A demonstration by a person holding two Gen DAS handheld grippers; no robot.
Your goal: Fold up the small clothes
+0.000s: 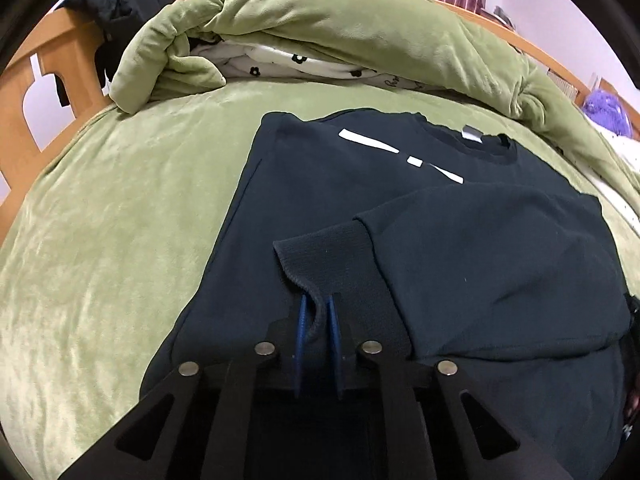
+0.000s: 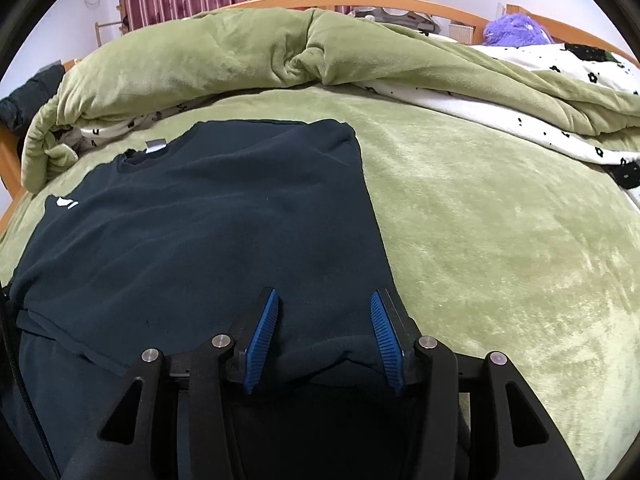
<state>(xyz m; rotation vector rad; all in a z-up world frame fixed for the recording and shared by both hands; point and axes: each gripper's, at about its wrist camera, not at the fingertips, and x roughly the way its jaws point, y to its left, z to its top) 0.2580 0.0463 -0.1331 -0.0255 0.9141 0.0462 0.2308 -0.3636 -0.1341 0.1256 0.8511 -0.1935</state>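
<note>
A black sweatshirt [image 1: 320, 184] with a white chest mark lies flat on the green bed cover; it also shows in the right wrist view [image 2: 208, 216]. One sleeve [image 1: 480, 264] is folded across its body. My left gripper [image 1: 318, 312] is shut on the ribbed cuff [image 1: 320, 256] of that sleeve. My right gripper [image 2: 324, 308] is open over the sweatshirt's lower right part, its blue pads [image 2: 384, 332] on either side of a raised fold of the fabric.
A rolled green duvet [image 2: 240, 52] with a white flowered lining lies along the far side of the bed. A wooden bed frame [image 1: 52, 80] with dark clothing on it stands at the left. A purple plush item [image 2: 512, 32] sits far right.
</note>
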